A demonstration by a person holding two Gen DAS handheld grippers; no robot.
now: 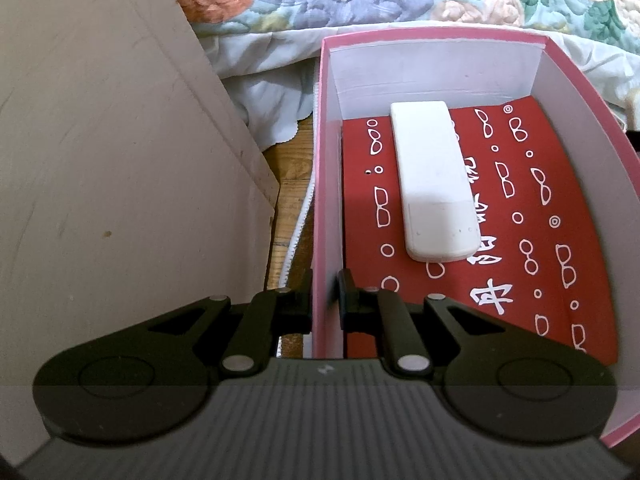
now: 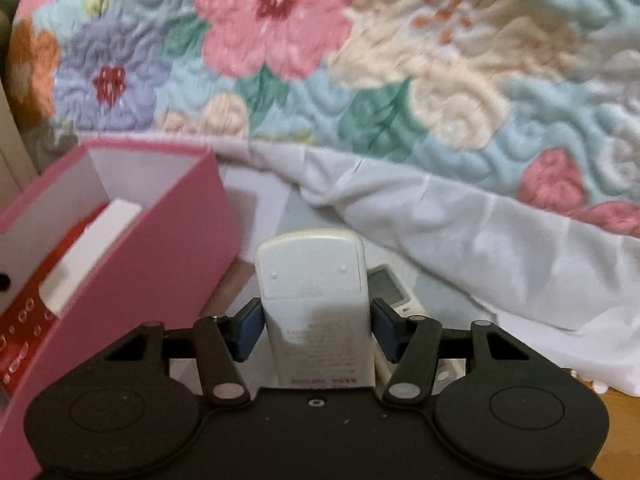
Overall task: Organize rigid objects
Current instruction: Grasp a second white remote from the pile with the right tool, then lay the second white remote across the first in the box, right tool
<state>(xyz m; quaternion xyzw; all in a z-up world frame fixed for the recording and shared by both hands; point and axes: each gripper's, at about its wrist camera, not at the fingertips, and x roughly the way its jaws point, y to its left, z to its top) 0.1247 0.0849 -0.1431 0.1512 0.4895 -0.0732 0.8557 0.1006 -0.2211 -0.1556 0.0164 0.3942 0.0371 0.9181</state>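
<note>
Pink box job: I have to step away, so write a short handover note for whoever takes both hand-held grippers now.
Left hand-held gripper: shut on the pink box left wall, steadying it.
Right hand-held gripper: shut on a white remote, back side up, outside the box.
Done: one white remote-like device lies in the box on the red patterned sheet.
Left: put the held remote in; another remote with a screen lies beneath it beside the quilt.

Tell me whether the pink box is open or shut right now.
Open. The pink box has no lid on; its white inner walls, the red printed liner and a white remote lying inside all show from above.
</note>
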